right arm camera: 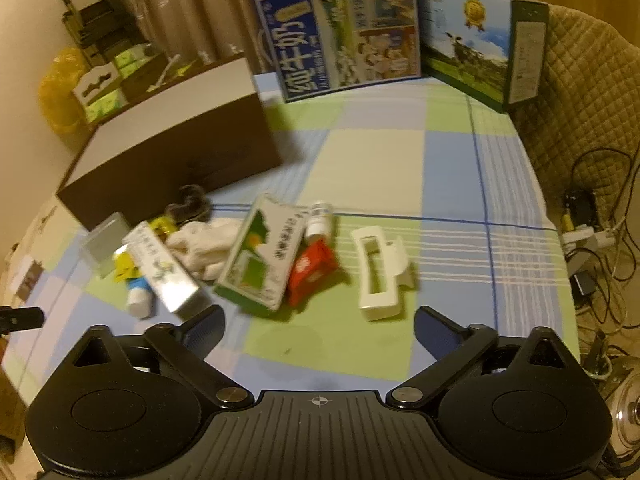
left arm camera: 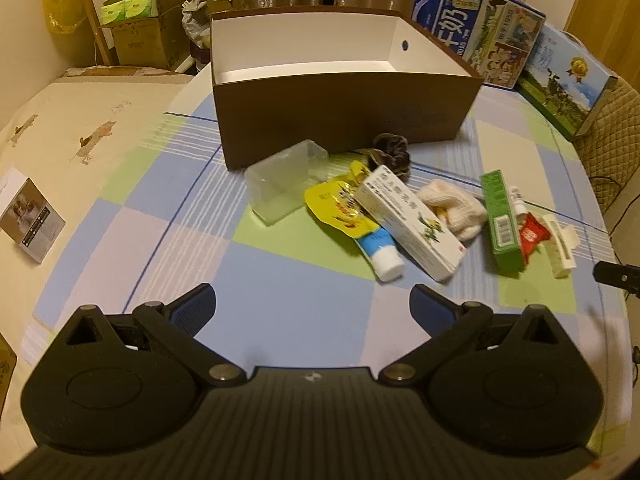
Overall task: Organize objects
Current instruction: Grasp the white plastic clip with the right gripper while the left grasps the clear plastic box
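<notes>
An open brown box (left arm camera: 344, 120) with a white inside stands at the back of the checked table; it shows at the left in the right wrist view (right arm camera: 172, 152). In front of it lies a heap: a clear plastic case (left arm camera: 280, 182), a yellow pouch (left arm camera: 340, 208), a blue-and-white tube (left arm camera: 382, 252), a long white carton (left arm camera: 408, 224), a white cloth (left arm camera: 456, 208), a green carton (right arm camera: 260, 256), a red packet (right arm camera: 312, 272), a small white bottle (right arm camera: 319, 222), a dark scrunchie (left arm camera: 392, 152) and a white hair clip (right arm camera: 380, 272). My left gripper (left arm camera: 314, 308) and right gripper (right arm camera: 320, 330) hover open and empty before the heap.
Two milk cartons (right arm camera: 344, 36) (right arm camera: 480, 44) stand at the table's far edge. A quilted chair back (right arm camera: 580, 92) and cables (right arm camera: 600, 240) are at the right. A bed with a small box (left arm camera: 30, 220) lies left. Cardboard boxes (left arm camera: 152, 20) are stacked behind.
</notes>
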`<action>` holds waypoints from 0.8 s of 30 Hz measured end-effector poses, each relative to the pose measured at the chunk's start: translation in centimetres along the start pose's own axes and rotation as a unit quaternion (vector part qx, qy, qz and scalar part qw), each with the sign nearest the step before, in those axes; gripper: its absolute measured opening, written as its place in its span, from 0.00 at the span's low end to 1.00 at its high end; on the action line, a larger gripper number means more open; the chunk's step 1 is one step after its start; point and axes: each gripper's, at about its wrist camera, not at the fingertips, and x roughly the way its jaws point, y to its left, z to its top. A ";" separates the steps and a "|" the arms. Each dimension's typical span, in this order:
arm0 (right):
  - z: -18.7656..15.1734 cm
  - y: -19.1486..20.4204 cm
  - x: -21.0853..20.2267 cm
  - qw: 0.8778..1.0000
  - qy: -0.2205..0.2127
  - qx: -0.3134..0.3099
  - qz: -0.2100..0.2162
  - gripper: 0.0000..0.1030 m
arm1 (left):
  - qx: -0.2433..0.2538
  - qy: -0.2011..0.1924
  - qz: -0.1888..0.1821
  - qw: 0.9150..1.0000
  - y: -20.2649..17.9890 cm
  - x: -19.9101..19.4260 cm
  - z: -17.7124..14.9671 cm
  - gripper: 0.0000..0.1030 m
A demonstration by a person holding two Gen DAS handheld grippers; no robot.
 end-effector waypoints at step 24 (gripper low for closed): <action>2.4 -3.3 9.6 0.996 0.028 -0.027 -0.074 0.49 | 0.069 -0.006 -0.005 0.998 2.4 7.6 5.5 0.93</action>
